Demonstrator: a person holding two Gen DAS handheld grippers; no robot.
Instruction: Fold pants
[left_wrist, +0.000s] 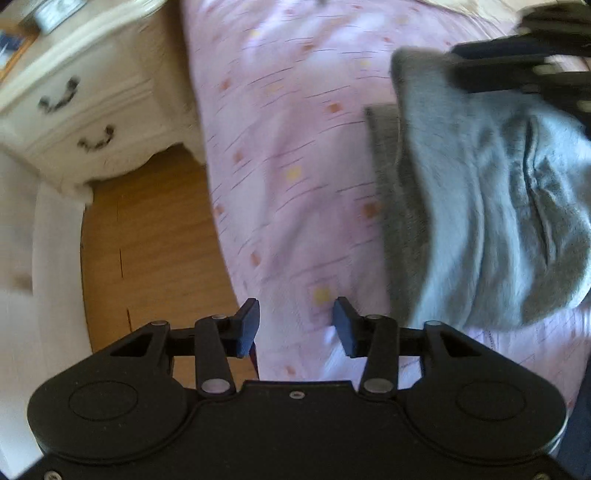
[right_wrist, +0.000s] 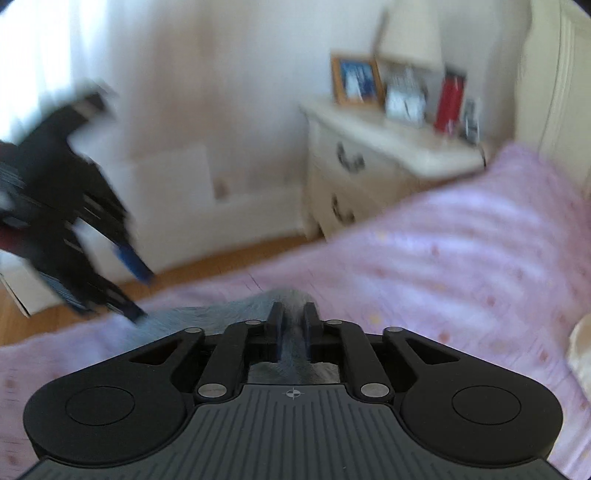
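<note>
- Lying bunched on the pink bedspread (left_wrist: 280, 155), the grey pants (left_wrist: 480, 206) sit to the right of the left gripper (left_wrist: 295, 326), clear of its fingers.
- Left gripper: fingers spread apart with nothing between them, above the bedspread's edge near the wooden floor (left_wrist: 155, 240).
- Right gripper (right_wrist: 294, 325): fingers closed on a fold of the pants, grey cloth showing between and just beyond the pads.
- A cream nightstand (right_wrist: 369, 158) stands beside the bed.
</note>
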